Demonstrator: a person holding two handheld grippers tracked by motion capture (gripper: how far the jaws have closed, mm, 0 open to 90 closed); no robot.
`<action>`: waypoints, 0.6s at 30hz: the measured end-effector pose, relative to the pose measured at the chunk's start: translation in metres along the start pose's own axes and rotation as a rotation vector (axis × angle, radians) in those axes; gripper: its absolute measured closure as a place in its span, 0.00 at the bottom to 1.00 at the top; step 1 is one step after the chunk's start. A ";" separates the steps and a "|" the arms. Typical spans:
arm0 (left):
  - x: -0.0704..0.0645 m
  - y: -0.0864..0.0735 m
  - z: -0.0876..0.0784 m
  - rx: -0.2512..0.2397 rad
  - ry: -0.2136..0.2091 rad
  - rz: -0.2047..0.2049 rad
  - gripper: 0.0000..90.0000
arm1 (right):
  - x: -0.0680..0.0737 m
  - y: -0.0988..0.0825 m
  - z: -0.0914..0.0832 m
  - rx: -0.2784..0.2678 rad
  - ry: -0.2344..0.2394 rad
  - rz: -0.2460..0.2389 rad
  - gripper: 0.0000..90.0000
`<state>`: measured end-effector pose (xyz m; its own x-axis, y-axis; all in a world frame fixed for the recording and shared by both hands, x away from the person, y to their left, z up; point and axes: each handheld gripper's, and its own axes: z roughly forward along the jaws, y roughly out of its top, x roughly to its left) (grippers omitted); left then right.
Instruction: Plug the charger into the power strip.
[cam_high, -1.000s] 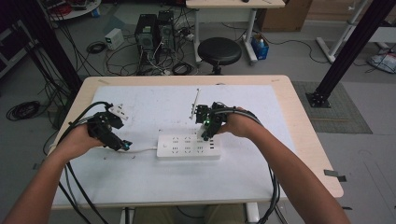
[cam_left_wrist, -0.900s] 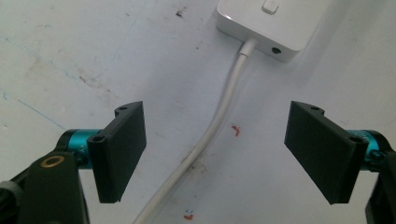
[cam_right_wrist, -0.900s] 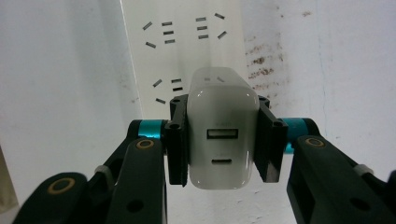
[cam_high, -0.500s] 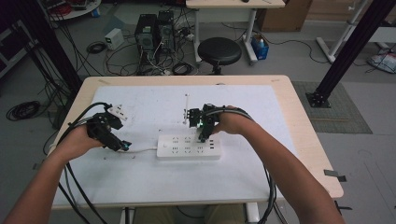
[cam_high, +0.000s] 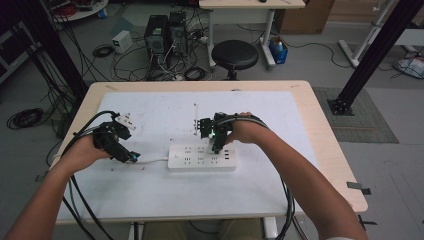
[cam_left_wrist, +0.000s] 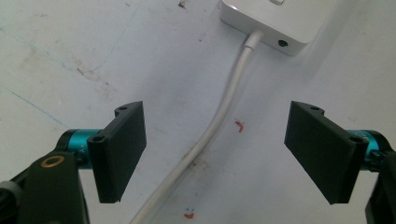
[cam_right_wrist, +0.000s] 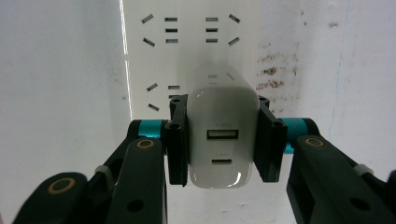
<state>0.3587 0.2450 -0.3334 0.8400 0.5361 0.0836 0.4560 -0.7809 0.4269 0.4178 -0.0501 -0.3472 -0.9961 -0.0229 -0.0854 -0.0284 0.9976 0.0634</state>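
A white power strip lies flat in the middle of the table, its white cable running off to the left. My left gripper rests low at the strip's left end; its jaws stand open on either side of the cable and do not touch it. My right gripper is shut on a white USB charger, pads pressed on its two sides, ports facing the camera. The charger hangs just over the strip's sockets. In the high view that gripper points down at the strip's right half.
A small white socket block lies behind my left hand. A thin white upright piece stands just behind the strip. Black cables trail off the table's front edge. A stool and computer cases stand beyond the table.
My right gripper has moved left and down with the charger, closer over the power strip. The left gripper has stayed where it was.
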 end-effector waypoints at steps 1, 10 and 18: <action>0.000 0.000 0.000 -0.001 0.001 -0.003 0.23 | 0.000 0.001 0.000 0.000 -0.004 -0.004 0.69; -0.002 -0.001 0.001 0.001 0.002 0.003 0.23 | 0.001 0.005 0.002 0.015 -0.008 0.006 0.69; -0.002 -0.002 0.002 -0.007 0.001 0.000 0.23 | 0.002 0.005 0.002 0.005 -0.010 -0.004 0.69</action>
<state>0.3561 0.2449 -0.3366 0.8396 0.5365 0.0850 0.4537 -0.7787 0.4333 0.4158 -0.0449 -0.3495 -0.9950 -0.0261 -0.0960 -0.0317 0.9978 0.0577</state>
